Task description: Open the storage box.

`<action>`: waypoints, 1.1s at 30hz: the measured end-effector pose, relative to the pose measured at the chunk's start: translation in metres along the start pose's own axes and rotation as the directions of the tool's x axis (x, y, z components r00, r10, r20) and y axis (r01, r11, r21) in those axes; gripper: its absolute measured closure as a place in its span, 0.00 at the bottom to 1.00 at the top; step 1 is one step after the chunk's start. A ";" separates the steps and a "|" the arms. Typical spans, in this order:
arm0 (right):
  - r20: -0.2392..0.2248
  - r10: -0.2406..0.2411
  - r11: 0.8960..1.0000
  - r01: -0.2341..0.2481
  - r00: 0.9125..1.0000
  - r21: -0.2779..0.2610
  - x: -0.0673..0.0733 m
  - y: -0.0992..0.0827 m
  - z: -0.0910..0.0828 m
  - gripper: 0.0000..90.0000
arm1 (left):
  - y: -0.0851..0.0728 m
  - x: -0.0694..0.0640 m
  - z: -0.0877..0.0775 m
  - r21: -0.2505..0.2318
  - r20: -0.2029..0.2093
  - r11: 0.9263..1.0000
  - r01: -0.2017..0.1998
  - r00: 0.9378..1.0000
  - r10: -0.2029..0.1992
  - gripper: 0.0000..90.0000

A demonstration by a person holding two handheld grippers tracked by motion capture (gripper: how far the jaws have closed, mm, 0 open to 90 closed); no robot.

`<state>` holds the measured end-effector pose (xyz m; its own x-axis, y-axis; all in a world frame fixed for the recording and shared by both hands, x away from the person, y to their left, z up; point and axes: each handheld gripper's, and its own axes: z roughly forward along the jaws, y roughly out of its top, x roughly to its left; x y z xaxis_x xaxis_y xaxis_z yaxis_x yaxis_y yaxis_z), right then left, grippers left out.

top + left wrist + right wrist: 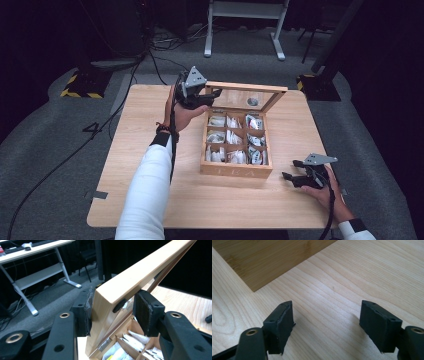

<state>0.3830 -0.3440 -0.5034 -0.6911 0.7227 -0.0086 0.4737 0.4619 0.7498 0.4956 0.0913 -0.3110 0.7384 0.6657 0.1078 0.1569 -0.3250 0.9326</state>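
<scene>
- The left tongs straddle the raised lid of the wooden tea box: one pad touches the frame, the other stands just clear.
- The right tongs gape apart with nothing between them, low over the table near the box's front right corner.
- The box sits mid-table, sachets in its compartments.

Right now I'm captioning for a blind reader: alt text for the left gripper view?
The left gripper straddles a corner of the wooden box's raised lid; one pad touches the frame, the other stands just off it. Below, box compartments hold white packets.
</scene>
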 end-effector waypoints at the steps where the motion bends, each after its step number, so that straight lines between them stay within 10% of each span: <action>1: 0.000 0.000 1.000 0.000 1.000 0.000 0.000 0.000 0.000 0.30 | 0.001 0.001 0.001 0.000 0.000 1.000 0.001 1.000 -0.001 0.57; 33: 0.007 0.013 1.000 -0.013 1.000 0.006 0.000 0.003 0.003 0.27 | 0.010 0.031 0.044 -0.067 -0.110 0.986 0.154 0.981 -0.160 0.53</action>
<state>0.3860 -0.3408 -0.5036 -0.6812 0.7321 -0.0038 0.4856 0.4558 0.7460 0.5494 0.0792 -0.3135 0.6270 0.7790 -0.0061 0.2240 -0.1728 0.9592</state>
